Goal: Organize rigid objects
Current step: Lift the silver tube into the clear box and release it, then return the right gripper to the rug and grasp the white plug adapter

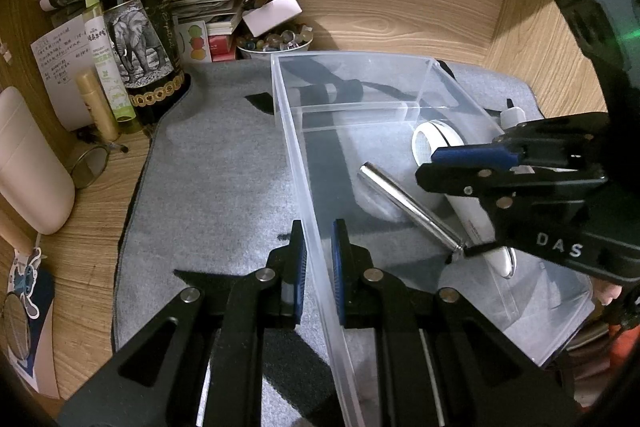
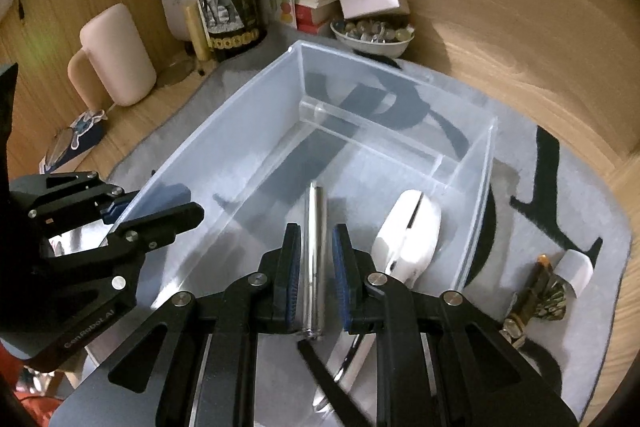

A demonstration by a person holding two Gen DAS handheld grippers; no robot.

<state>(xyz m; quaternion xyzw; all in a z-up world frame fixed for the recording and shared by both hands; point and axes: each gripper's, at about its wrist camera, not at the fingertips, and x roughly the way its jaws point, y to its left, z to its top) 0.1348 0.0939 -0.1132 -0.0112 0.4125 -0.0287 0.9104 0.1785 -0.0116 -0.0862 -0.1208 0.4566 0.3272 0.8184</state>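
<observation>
A clear plastic bin [image 1: 352, 55] [image 2: 380, 95] stands on a grey mat [image 1: 216, 187]. My left gripper [image 1: 318, 227] [image 2: 160, 209] is shut on the bin's left wall, one pad on each side. Inside the bin a shiny metal tube [image 1: 404, 205] [image 2: 315, 227] lies slanted beside a white plastic gadget [image 1: 424, 143] [image 2: 408, 239]. My right gripper [image 2: 316, 227] [image 1: 426, 167] hangs over the tube inside the bin, jaws shut. The right wrist view shows the tube through the narrow gap. In the left wrist view it runs free below the fingers.
On the mat right of the bin lie a small white bottle [image 2: 576, 267] and a brass trinket [image 2: 536, 291]. Behind the bin stand a dark wine bottle [image 1: 136, 39], a bowl of marbles [image 1: 272, 45], stacked books [image 1: 208, 3] and a beige jug [image 2: 116, 55]. Wooden walls enclose the desk.
</observation>
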